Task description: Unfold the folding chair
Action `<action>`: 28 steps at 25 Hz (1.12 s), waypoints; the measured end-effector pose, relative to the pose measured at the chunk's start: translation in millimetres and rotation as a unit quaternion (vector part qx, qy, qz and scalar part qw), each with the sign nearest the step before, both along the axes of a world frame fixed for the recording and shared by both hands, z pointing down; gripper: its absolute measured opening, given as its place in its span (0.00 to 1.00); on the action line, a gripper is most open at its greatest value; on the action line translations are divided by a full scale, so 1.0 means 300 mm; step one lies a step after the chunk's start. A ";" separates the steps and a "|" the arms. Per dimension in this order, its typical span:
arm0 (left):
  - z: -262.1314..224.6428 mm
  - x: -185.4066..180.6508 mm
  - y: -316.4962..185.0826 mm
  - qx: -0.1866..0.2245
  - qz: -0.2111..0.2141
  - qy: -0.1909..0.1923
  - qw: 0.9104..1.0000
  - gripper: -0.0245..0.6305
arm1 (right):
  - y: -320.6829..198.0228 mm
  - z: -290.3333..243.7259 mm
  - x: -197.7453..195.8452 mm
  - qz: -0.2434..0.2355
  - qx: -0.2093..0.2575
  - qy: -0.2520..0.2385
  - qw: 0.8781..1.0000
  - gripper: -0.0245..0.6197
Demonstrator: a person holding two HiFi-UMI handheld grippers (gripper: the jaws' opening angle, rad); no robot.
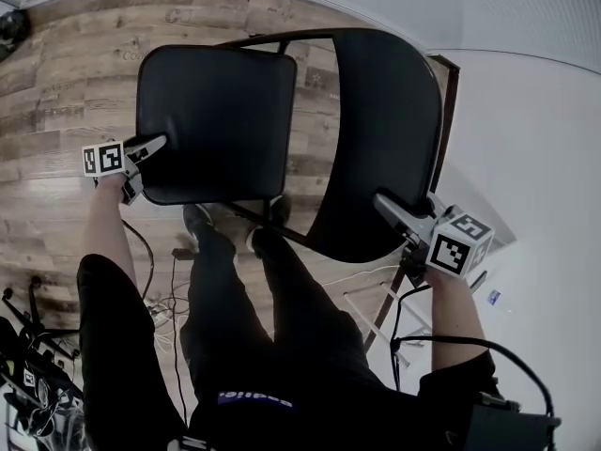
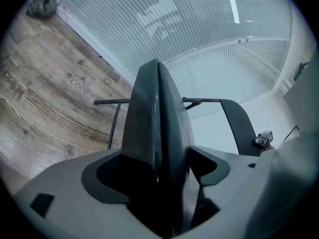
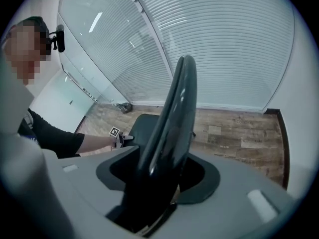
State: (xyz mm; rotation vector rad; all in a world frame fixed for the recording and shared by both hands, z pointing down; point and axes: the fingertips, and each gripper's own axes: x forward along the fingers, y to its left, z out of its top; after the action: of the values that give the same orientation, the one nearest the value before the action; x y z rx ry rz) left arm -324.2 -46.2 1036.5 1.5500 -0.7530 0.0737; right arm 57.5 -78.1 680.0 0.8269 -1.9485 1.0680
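Observation:
A black folding chair stands in front of me on the wooden floor. In the head view its padded seat (image 1: 216, 120) lies flat at left and its curved backrest (image 1: 385, 139) rises at right. My left gripper (image 1: 141, 165) straddles the seat's left edge; in the left gripper view the seat edge (image 2: 157, 123) runs between the wide-set jaws of that gripper (image 2: 159, 168). My right gripper (image 1: 399, 216) sits at the backrest's near rim. In the right gripper view the backrest (image 3: 174, 113) passes between the jaws of the right gripper (image 3: 159, 178) with dark gaps on both sides.
The chair's thin metal frame (image 1: 272, 38) shows behind the seat. My legs and shoes (image 1: 202, 224) stand just under the chair. Cables (image 1: 169, 299) trail over the plank floor at lower left. White slatted blinds (image 2: 199, 34) and a white wall (image 1: 535, 139) close in the far side and right.

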 end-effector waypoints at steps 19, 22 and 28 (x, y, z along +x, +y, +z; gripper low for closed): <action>-0.586 -0.094 0.137 0.059 -0.180 0.028 0.982 0.60 | 0.036 -0.287 0.096 0.045 0.045 -0.003 0.998 0.39; -0.758 -0.006 0.181 0.068 -0.176 0.054 0.981 0.60 | 0.059 -0.366 0.093 0.054 0.048 -0.015 0.997 0.39; -1.161 0.239 0.209 0.112 -0.089 0.093 0.985 0.60 | 0.082 -0.559 0.029 0.035 0.079 -0.067 0.994 0.38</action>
State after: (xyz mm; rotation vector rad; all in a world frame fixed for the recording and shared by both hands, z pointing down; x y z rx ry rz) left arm -252.4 16.6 688.3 1.6668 -0.7670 -0.2943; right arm 66.1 -53.6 512.4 0.9362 -2.1523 1.0437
